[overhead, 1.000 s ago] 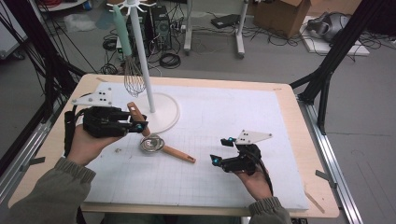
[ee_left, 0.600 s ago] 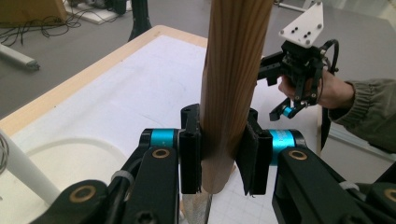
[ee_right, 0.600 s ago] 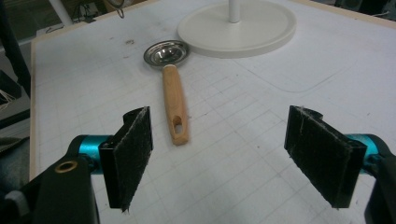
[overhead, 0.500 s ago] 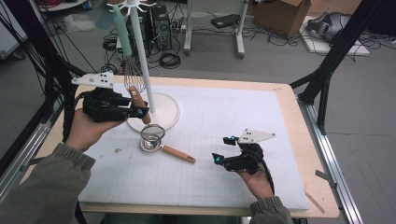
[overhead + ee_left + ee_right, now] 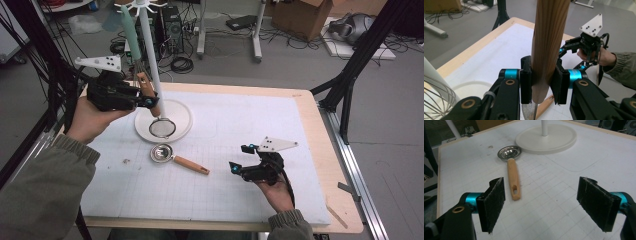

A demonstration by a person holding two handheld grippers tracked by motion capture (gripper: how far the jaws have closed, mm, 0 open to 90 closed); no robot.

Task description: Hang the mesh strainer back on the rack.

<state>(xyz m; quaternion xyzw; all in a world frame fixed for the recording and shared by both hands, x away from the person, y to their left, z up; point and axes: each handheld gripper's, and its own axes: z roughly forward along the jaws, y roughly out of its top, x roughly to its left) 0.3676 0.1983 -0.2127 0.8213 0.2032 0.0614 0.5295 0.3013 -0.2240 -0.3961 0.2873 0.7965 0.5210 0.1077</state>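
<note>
I could not read any words or labels on anything. The left gripper (image 5: 146, 102) was up in the air next to the white stand (image 5: 150, 55), and its jaws were pinching the wooden handle of a small strainer (image 5: 162, 127). The handle stood almost straight up between the two black pads, which pressed on it from both sides near its lower end, as the left gripper view showed (image 5: 541, 85). The round mesh bowl of the strainer hung below the jaws, over the stand's round white base (image 5: 181, 114). A wire whisk (image 5: 436, 97) hung close by on the stand. A second tool, a shiny little scoop with a wooden handle (image 5: 176, 158), lay flat on the white mat (image 5: 240, 130) on the counter (image 5: 310, 115), just in front of the base. The right gripper (image 5: 239, 159) rested low over the mat, held in the person's hand, well apart from the scoop. Its jaws were spread wide with nothing between them, and the scoop's handle pointed toward them in the right gripper view (image 5: 513, 178).
</note>
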